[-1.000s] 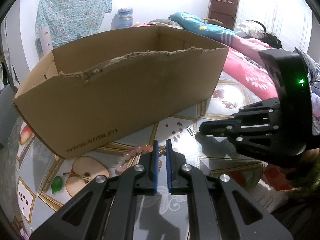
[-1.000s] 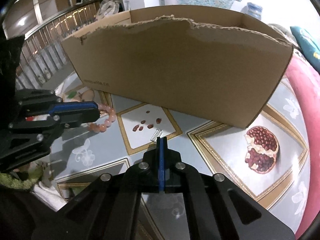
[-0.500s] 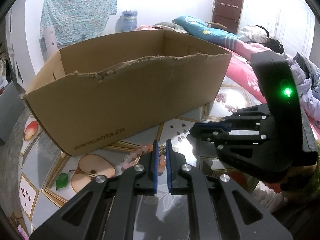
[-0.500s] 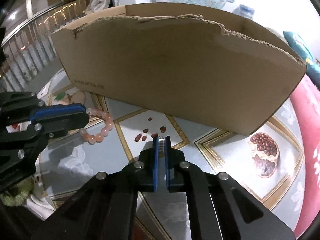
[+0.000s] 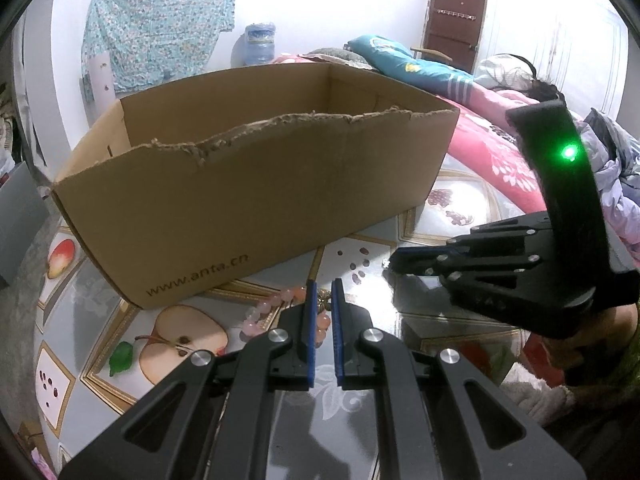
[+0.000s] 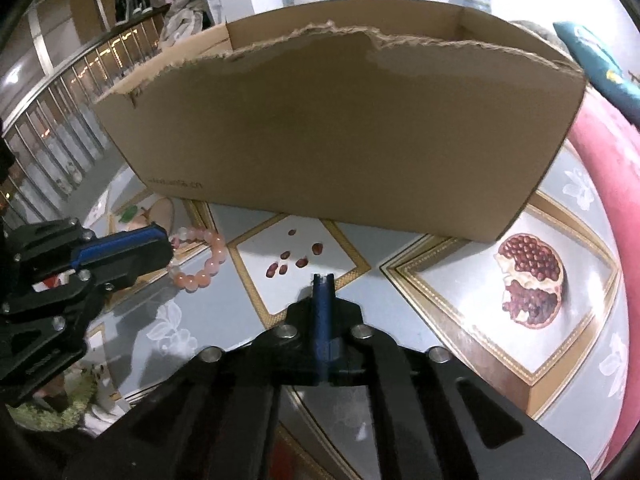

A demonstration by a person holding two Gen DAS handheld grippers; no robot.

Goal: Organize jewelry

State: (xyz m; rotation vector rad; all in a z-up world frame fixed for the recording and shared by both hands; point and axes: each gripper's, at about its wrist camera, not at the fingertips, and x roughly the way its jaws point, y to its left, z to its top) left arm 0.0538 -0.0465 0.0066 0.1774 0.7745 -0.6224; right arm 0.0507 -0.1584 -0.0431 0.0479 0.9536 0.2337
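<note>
Seemingly early on: our left gripper (image 5: pixel 322 312) clasps the pink bead bracelet (image 6: pixel 202 258), our right gripper (image 6: pixel 323 280) pinches a small silver clip, neither yet in the cardboard box (image 5: pixel 256 200).

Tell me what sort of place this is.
Most likely a bedroom in a home. A bed with pink bedding and a teal pillow sits behind the cardboard box, a brown door is at the back, and a floral cloth hangs on the wall.
</note>
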